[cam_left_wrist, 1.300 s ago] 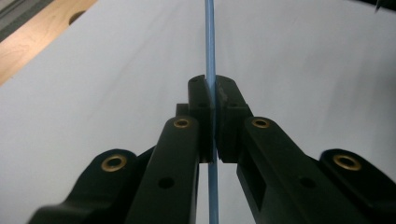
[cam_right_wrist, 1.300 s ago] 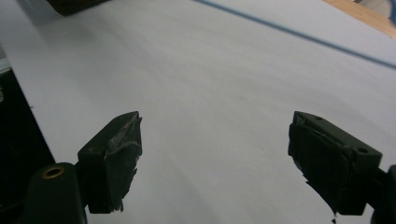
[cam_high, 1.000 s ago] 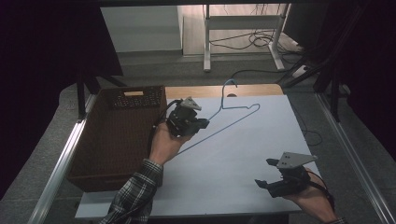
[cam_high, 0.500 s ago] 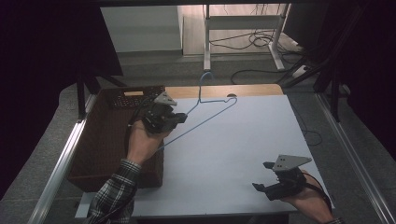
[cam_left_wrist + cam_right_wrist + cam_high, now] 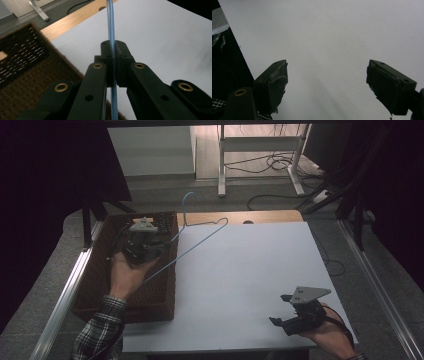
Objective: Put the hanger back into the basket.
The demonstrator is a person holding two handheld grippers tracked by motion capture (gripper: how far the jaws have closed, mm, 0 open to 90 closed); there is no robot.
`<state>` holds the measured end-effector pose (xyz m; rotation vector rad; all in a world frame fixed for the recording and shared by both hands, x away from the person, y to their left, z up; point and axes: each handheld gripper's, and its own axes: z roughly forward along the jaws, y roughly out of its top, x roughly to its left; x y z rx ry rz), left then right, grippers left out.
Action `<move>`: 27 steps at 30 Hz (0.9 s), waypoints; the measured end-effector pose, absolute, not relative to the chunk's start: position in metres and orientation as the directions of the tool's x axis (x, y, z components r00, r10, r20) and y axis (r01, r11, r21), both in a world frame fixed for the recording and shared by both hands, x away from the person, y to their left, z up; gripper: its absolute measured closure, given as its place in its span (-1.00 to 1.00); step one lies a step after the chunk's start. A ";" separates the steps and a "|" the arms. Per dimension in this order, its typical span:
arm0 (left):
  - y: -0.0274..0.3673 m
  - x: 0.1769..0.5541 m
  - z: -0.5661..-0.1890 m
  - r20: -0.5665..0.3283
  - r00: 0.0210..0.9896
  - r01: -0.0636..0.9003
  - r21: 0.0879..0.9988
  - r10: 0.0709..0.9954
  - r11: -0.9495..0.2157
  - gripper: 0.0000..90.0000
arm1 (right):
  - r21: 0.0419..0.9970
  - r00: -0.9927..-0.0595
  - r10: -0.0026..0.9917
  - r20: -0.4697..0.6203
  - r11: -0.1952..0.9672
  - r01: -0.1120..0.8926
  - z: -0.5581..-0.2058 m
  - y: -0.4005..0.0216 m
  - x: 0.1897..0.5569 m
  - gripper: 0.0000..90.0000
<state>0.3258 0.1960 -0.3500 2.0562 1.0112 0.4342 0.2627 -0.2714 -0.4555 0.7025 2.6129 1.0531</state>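
Clamping a blue wire hanger (image 5: 192,237) in closed jaws, the left gripper (image 5: 142,245) holds it over the wicker basket (image 5: 95,290), seemingly not yet released, while the right gripper (image 5: 295,317) rests wide open and empty on the white surface (image 5: 250,270).

I see a white tabletop (image 5: 250,285), bare over most of its right half. A wooden strip (image 5: 260,216) runs along its far edge. Metal rails flank it, one left (image 5: 62,302) and one right (image 5: 380,295). Far side: grey floor (image 5: 160,190), a white stand (image 5: 221,165), and black cables (image 5: 272,162) looped just right of it. A white panel (image 5: 150,150) sits far left, with dark surroundings on both sides.
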 end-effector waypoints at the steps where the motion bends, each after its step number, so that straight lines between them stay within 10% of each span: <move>1: 0.199 0.325 -0.350 -0.036 0.622 0.512 0.774 0.782 -0.372 0.96 | 0.701 -0.857 0.513 -0.036 0.625 0.344 -0.456 -0.271 0.262 -0.61; 27: 0.318 0.287 -0.375 -0.029 0.416 0.536 0.815 0.909 -0.220 0.96 | 0.676 -0.858 0.513 -0.031 0.643 0.360 -0.461 -0.268 0.264 -0.61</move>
